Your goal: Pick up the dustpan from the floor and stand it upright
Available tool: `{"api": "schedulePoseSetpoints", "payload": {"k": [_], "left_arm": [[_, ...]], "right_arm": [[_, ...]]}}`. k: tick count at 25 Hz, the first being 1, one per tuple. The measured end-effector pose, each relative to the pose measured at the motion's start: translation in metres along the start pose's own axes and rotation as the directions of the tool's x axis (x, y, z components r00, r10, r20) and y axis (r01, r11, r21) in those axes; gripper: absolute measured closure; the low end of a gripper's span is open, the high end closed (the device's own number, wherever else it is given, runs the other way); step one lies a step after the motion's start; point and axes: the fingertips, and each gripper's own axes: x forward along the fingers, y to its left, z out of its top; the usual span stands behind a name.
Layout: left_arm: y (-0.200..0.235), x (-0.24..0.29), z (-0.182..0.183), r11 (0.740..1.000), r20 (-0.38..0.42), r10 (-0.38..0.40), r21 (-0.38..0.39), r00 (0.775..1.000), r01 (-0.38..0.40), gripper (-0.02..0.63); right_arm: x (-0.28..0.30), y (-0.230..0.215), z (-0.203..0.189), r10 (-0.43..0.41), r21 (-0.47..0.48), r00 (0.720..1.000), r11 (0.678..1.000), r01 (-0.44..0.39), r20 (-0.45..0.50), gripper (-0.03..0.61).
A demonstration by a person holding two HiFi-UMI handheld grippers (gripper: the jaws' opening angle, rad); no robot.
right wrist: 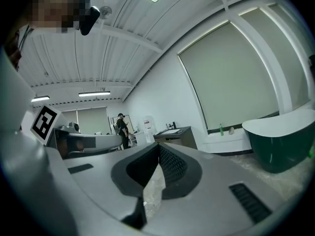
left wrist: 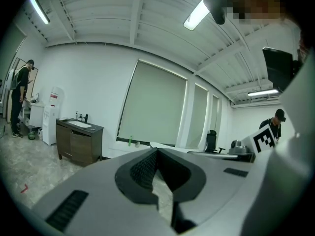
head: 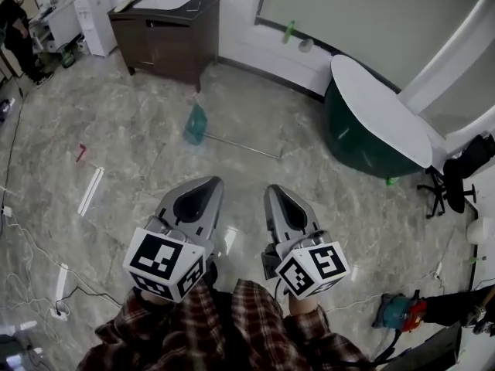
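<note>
Two grippers, the left gripper (head: 207, 184) and right gripper (head: 274, 190), jaws pressed together and empty, point over open floor (head: 139, 130) toward the teal dustpan (head: 195, 124) lying ahead, its handle (head: 240, 145) reaching toward the green tub (head: 356, 141), apart from the cabinet (head: 166, 37).

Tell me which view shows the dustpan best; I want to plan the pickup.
The head view: the teal dustpan lies on the floor, its long handle stretching toward the right. The left gripper view and the right gripper view show none of it; both look across the room, above floor level.
</note>
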Motion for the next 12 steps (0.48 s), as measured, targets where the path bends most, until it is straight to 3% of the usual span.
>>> {"api": "schedulePoseSetpoints", "payload": {"k": [12], "left_arm": [[0.105,0.051,0.007,0.999,-0.033,-0.009,-0.035,0.999,0.008,0.601]], "right_arm": [[0.112,-0.010,-0.004,-0.037,0.013,0.999,0.999,0.037,-0.035,0.568]]}}
